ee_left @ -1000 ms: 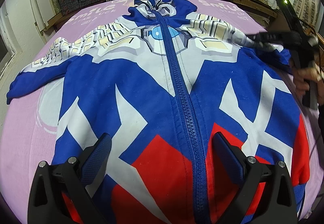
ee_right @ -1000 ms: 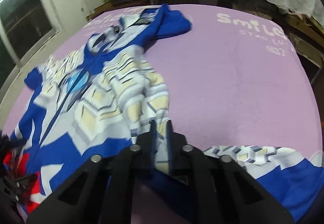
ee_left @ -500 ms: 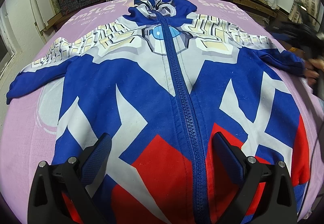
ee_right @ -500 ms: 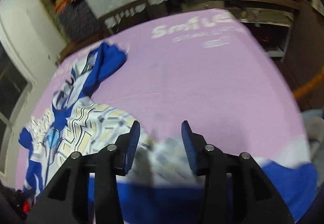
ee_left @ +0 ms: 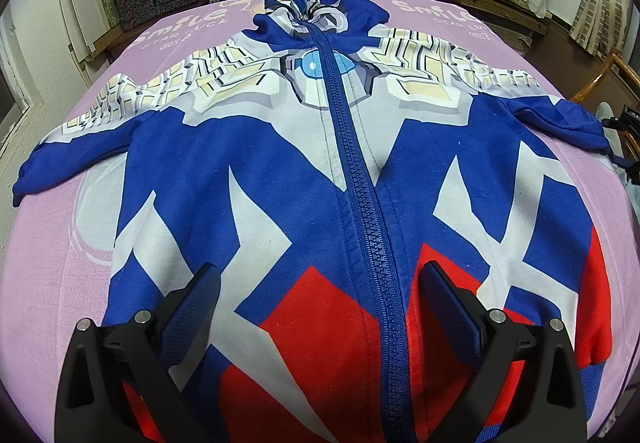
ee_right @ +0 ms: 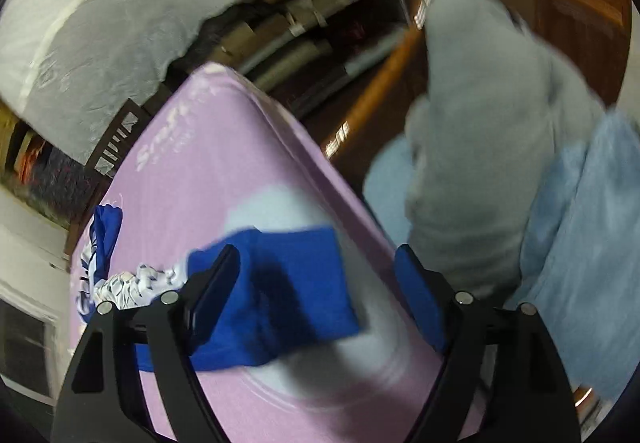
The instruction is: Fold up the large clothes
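**Sleeve released, jacket lies flat**

A lilac printed sheet [ee_left: 48, 283] covers the surface, and the zip-up jacket [ee_left: 280, 171], blue, white and red knit, lies spread face-up across the middle of the frame. The left gripper [ee_left: 320, 307] hovers over its hem, jaws wide apart, clamping nothing. The right gripper [ee_right: 316, 283], pinching the right sleeve [ee_right: 280, 295] a second ago, has just been opening; its ribbed blue pads [ee_right: 420, 303] now straddle the blurred cuff without pressing it.

Right view motion-blurred — sleeve cuff [ee_right: 280, 283] smeared; jacket [ee_left: 320, 203] hem cut off below.
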`<state>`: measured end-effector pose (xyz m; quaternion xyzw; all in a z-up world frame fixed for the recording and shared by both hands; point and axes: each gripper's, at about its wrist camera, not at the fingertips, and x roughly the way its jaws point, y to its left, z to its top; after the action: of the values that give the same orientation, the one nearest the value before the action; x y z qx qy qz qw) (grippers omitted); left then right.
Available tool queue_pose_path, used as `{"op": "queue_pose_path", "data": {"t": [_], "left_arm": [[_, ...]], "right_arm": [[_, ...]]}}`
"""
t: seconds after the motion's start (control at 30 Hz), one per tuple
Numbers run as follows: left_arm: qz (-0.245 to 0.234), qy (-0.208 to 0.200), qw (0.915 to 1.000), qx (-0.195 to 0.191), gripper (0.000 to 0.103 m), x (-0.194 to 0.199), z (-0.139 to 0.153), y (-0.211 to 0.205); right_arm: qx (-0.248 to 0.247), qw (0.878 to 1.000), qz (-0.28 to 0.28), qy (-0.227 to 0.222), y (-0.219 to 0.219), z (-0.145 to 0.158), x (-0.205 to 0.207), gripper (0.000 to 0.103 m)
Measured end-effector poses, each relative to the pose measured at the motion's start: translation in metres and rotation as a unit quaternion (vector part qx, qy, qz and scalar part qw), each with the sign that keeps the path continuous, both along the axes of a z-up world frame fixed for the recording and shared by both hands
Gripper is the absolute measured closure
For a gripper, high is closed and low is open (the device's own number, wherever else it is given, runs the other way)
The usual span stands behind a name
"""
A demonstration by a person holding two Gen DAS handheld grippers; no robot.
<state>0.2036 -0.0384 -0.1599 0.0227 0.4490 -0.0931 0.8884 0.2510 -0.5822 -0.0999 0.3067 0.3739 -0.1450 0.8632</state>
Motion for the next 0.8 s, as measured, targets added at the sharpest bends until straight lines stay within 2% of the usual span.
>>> {"op": "queue_pose_path", "data": {"t": [0.07,0.13,0.17,0.23,0.27,0.3,0.37,0.43,0.53,0.6,0.73,0.8], "left_arm": [[0.000,0.000,1.0000,0.000,0.003,0.000,0.000,0.000],[0.000,0.000,1.0000,0.000,0.003,0.000,0.000,0.000],[0.000,0.000,1.0000,0.000,0.003,0.000,0.000,0.000],[0.000,0.000,1.0000,0.000,0.003,0.000,0.000,0.000],[0.000,0.000,1.0000,0.000,0.003,0.000,0.000,0.000],[0.000,0.000,1.0000,0.000,0.003,0.000,0.000,0.000],[0.000,0.000,1.0000,0.000,0.003,0.000,0.000,0.000],[0.000,0.000,1.0000,0.000,0.003,0.000,0.000,0.000],[0.000,0.000,1.0000,0.000,0.003,0.000,0.000,0.000],[0.000,0.000,1.0000,-0.001,0.003,0.000,0.000,0.000],[-0.002,-0.001,1.0000,-0.001,0.003,0.001,0.000,-0.001],[-0.001,0.002,1.0000,-0.002,0.003,0.002,0.001,0.001]], "right_arm": [[0.042,0.999,0.007,-0.003,-0.004,-0.011,0.001,0.026],[0.052,0.998,0.018,-0.008,0.002,-0.016,0.008,0.027],[0.031,0.999,0.024,-0.007,0.008,-0.016,0.012,0.036],[-0.048,0.998,0.036,-0.011,0.023,-0.004,0.017,0.067],[-0.077,0.996,0.044,-0.023,0.033,0.003,0.017,0.078],[-0.091,0.994,0.056,-0.033,0.045,0.012,0.016,0.094],[-0.119,0.989,0.063,-0.057,0.056,0.028,0.009,0.099],[-0.152,0.987,0.034,-0.048,0.050,0.033,0.002,0.099],[-0.107,0.994,-0.017,0.001,0.008,0.008,-0.009,0.100],[-0.097,0.995,-0.020,0.015,0.002,-0.004,-0.013,0.100],[-0.101,0.995,-0.026,0.004,0.006,0.001,-0.019,0.100],[-0.113,0.993,-0.027,0.017,0.008,0.004,-0.012,0.099]]}}
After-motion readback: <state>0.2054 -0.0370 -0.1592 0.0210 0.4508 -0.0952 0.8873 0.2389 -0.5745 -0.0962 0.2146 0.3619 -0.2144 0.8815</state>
